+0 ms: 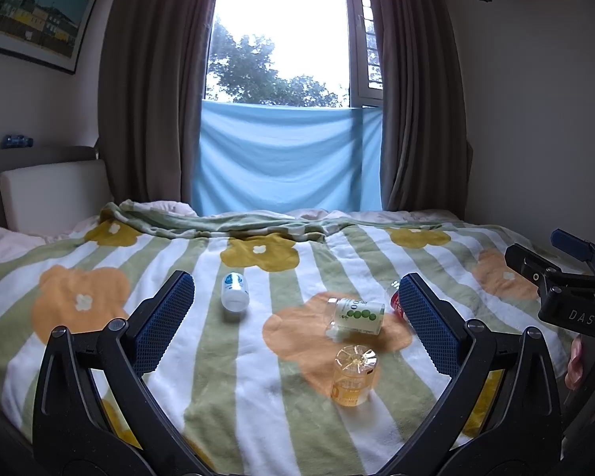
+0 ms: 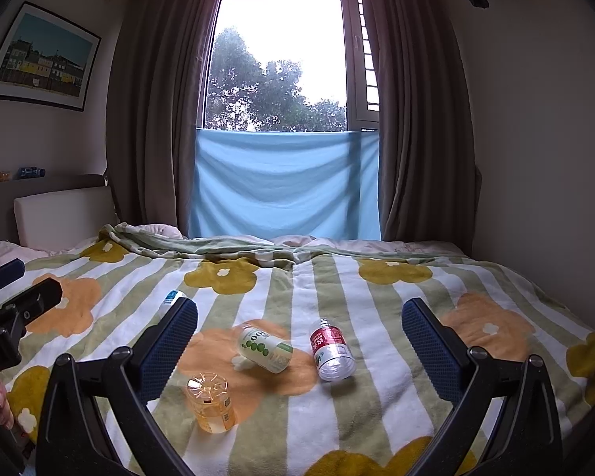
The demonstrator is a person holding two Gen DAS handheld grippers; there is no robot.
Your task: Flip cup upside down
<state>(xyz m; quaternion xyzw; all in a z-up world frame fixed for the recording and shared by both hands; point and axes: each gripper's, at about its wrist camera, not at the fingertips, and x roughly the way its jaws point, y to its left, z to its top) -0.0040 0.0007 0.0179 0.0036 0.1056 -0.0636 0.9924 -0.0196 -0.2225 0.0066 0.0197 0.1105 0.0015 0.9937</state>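
Observation:
A clear orange plastic cup (image 1: 354,375) stands upside down on the flowered blanket (image 1: 202,357), its ribbed base facing up; it also shows in the right wrist view (image 2: 211,401). My left gripper (image 1: 297,313) is open and empty, above and behind the cup. My right gripper (image 2: 299,337) is open and empty, with the cup near its left finger (image 2: 170,351). The right gripper's body shows at the right edge of the left wrist view.
Lying on the blanket are a green-labelled bottle (image 2: 264,348), a red-labelled clear bottle (image 2: 332,348) and a white bottle with a blue label (image 1: 234,290). Behind the bed are a headboard cushion (image 1: 53,190), curtains and a window with blue cloth (image 1: 289,158).

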